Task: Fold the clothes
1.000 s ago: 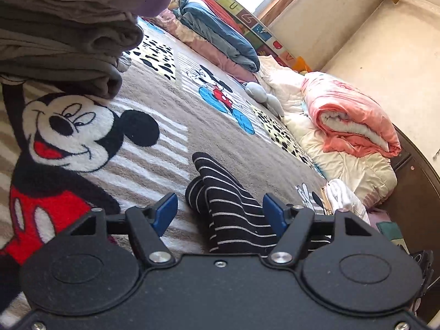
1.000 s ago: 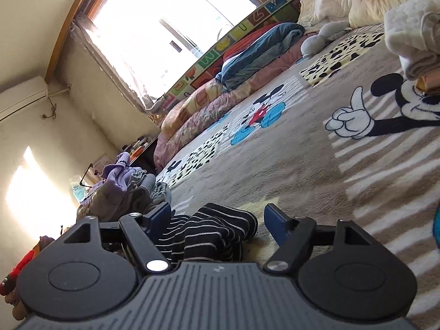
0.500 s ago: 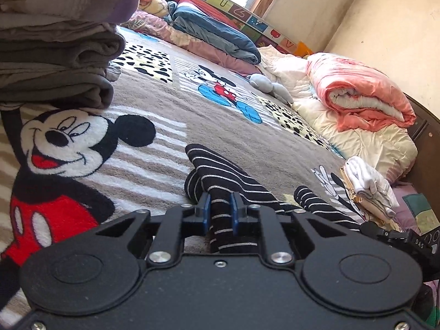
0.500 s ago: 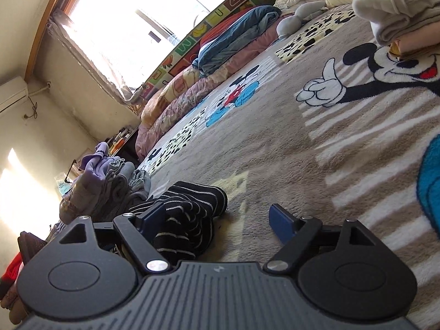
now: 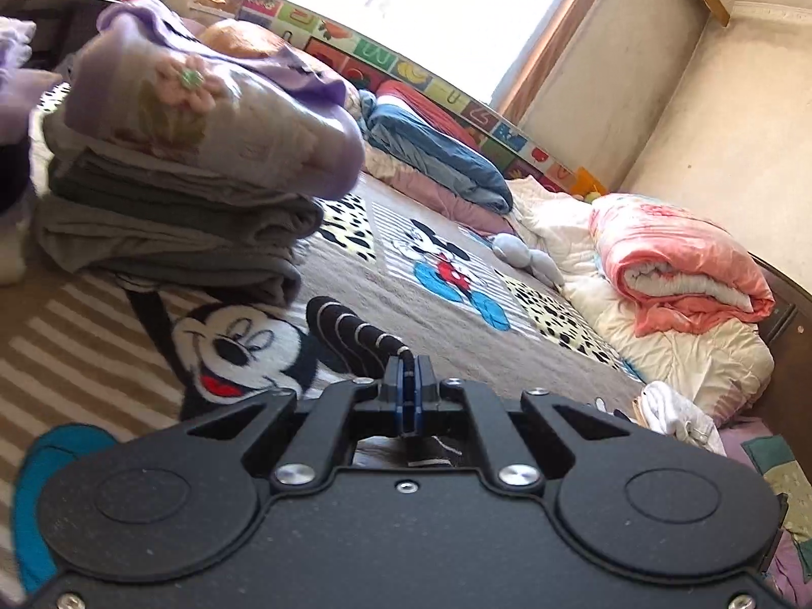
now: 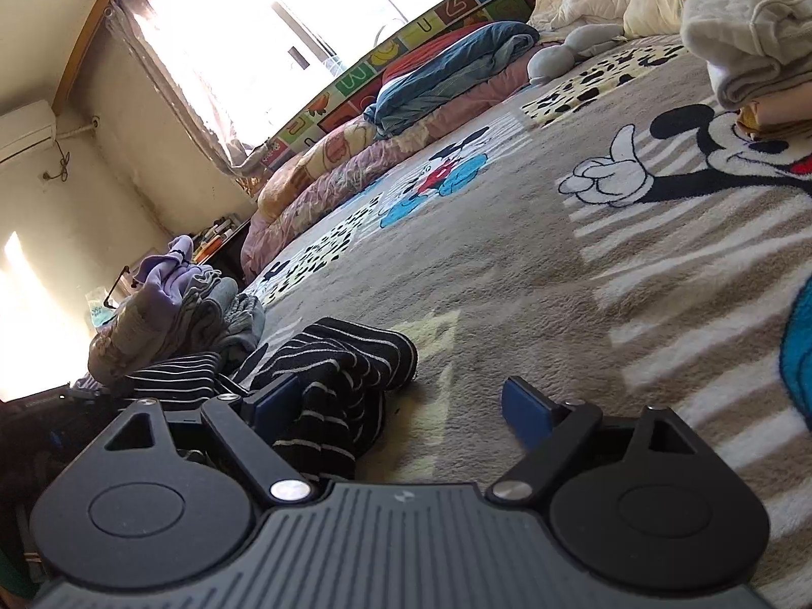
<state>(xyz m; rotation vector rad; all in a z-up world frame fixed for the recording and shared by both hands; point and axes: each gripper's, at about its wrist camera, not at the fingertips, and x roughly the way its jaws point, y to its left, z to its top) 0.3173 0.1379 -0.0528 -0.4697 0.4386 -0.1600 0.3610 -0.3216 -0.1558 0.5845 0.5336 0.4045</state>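
A black garment with thin white stripes (image 5: 355, 335) lies on the cartoon-mouse blanket (image 5: 431, 314). My left gripper (image 5: 409, 380) is shut on one edge of it, and a striped fold rises from the blanket to the pinched pads. In the right wrist view the same striped garment (image 6: 345, 355) is bunched on the blanket and stretches off to the left. My right gripper (image 6: 401, 401) is low over the blanket with its jaws opening. The bunched cloth rests against its left finger (image 6: 276, 398), while the right finger (image 6: 525, 408) stands apart over bare blanket.
A stack of folded grey and lilac clothes (image 5: 177, 203) stands left of the garment, seen also as the stack (image 6: 177, 304) in the right wrist view. Folded white and cream clothes (image 6: 746, 40) sit far right. A rolled pink quilt (image 5: 680, 264) and bedding line the bed's far side.
The left gripper closed on the striped garment, then rose and swung, pulling a fold up. The right gripper's jaws spread wider and let go of the cloth.
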